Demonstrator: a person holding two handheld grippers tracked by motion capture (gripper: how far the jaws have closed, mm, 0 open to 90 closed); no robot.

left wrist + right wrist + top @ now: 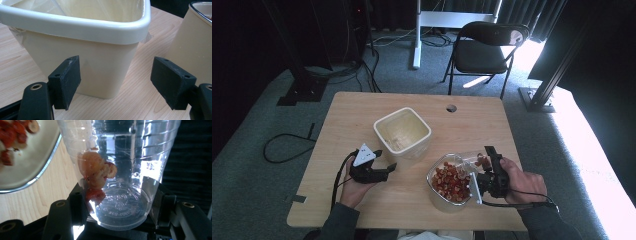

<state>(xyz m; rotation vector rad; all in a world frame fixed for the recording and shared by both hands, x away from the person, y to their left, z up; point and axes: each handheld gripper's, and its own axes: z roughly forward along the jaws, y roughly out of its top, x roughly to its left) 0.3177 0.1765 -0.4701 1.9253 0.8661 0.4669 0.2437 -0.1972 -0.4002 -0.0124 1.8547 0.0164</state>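
Clear plastic up close: in the right gripper view our right tool (120, 207) is clamped on the base of a see-through cup (120, 170), jaws pressed to either side of its bottom. A clump of red and pale dried pieces (96, 173) clings to the cup's inner wall, left of centre in the frame. At upper left of that frame we catch the rim of the bowl (37, 178), blurred red bits inside it.

Over to the left gripper view: our left tool (116, 80) has its jaws well apart, nothing between the pads. Just beyond them stands the cream square tub (100, 32), lined with thin plastic film, its corner pointing at us between the jaws without touching either one.

From the high view, at the lower edge of the frame, we hold the left tool (384, 170) at lower left of centre, just beside the tub (384, 122). At lower right, the right tool (484, 167) has the cup (474, 159) lying tipped, its mouth over the bowl (434, 197), which is heaped with red and pale pieces. Both vessels sit on the wooden bench (362, 107); tub and bowl stand close but apart. Farther off, at the top of the frame, a black folding chair (484, 55) stands on the grey carpet.
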